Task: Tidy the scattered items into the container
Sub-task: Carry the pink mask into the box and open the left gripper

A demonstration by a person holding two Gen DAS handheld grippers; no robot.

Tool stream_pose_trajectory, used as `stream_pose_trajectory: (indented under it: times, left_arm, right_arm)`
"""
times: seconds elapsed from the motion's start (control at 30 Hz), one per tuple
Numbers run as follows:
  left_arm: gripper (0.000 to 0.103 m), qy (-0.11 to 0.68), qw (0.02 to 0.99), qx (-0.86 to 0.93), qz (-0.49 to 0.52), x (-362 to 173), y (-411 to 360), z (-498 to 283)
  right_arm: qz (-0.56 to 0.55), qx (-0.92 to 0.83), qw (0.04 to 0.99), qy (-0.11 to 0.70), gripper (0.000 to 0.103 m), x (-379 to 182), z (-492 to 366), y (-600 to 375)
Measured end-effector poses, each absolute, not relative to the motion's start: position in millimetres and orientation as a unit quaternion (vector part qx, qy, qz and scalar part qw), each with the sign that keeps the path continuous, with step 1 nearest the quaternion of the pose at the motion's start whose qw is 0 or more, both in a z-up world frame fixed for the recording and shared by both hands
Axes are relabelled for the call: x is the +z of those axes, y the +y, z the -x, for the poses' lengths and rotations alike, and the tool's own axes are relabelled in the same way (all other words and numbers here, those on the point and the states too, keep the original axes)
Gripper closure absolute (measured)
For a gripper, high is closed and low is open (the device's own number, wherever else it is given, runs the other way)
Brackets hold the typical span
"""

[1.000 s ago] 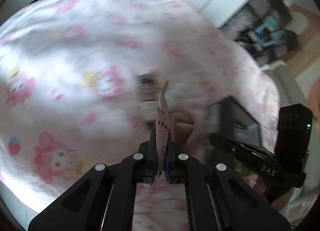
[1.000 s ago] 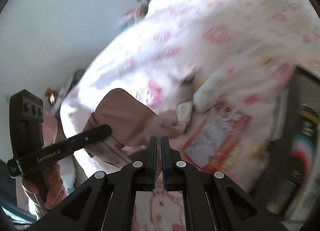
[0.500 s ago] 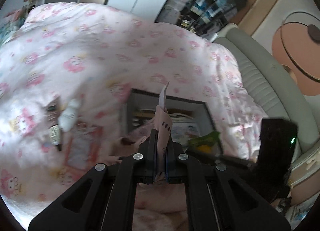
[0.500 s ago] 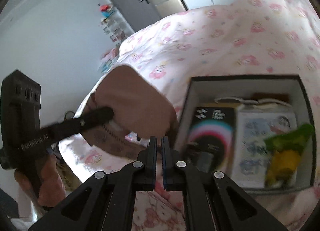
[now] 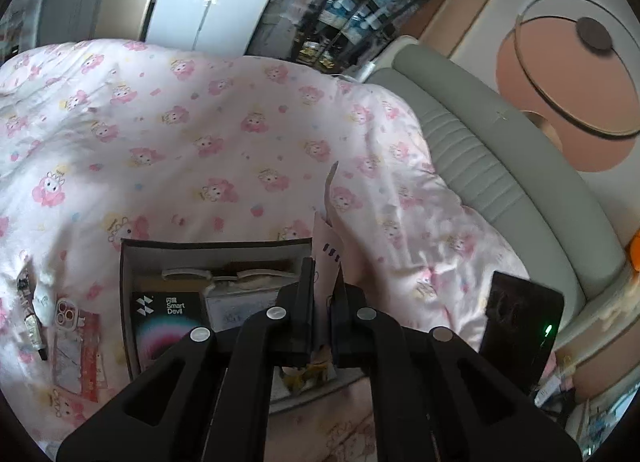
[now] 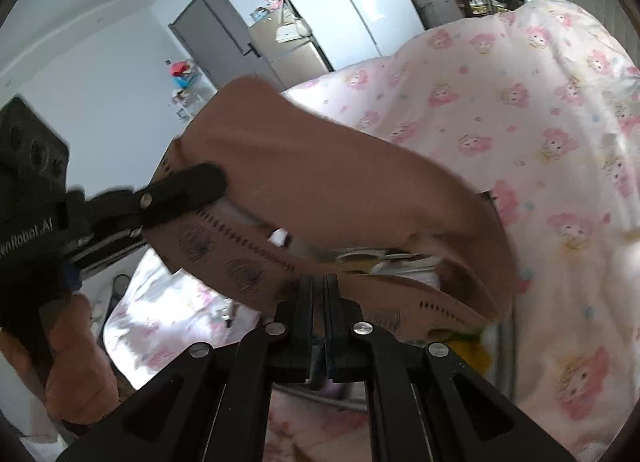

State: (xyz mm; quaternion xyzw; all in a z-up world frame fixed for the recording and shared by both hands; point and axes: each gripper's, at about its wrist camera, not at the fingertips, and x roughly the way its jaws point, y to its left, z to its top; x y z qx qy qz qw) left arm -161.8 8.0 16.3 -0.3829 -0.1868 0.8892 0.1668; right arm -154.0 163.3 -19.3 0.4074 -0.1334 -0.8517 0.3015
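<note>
Fingers of both the left hand-held gripper [image 5: 322,294] and right hand-held gripper [image 6: 316,294] clamp a pink pouch [image 6: 320,181] above the box [image 5: 128,262].

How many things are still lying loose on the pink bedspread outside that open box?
About 4, all left of the box: a red-edged flat packet, a phone case on it, a white fluffy item, and a small dark tube. Others may be hidden.
</note>
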Motion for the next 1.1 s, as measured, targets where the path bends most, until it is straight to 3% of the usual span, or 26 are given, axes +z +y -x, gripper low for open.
stream_pose_trajectory:
  times: [0.27,0.4,0.53,0.7,0.87,1.0,1.1]
  left_arm:
    - [0.099,-0.192,0.056,0.847,0.493,-109,-33,176]
    - [0.097,-0.164,0.002,0.828,0.536,-141,-47,170]
    - [0.072,-0.145,-0.012,0.835,0.531,-136,-51,161]
    - [0.072,-0.129,-0.002,0.868,0.48,-110,-48,153]
    - [0.081,-0.133,0.032,0.837,0.53,-139,-37,164]
    - [0.081,-0.141,0.041,0.814,0.562,-164,-23,170]
    - [0.081,-0.141,0.039,0.805,0.575,-177,-18,175]
  right_arm:
    - [-0.487,-0.813,0.292,-0.126,0.1,-93,186,148]
    - [-0.516,-0.796,0.293,-0.121,0.1,-117,189,139]
    - [-0.529,-0.787,0.301,-0.097,0.1,-125,189,127]
    - [-0.524,-0.784,0.323,-0.074,0.1,-118,194,106]
    - [-0.595,-0.716,0.352,-0.097,0.1,-162,198,78]
    - [-0.6,-0.75,0.278,-0.01,0.1,-179,201,76]
    - [-0.59,-0.771,0.239,-0.002,0.1,-177,208,91]
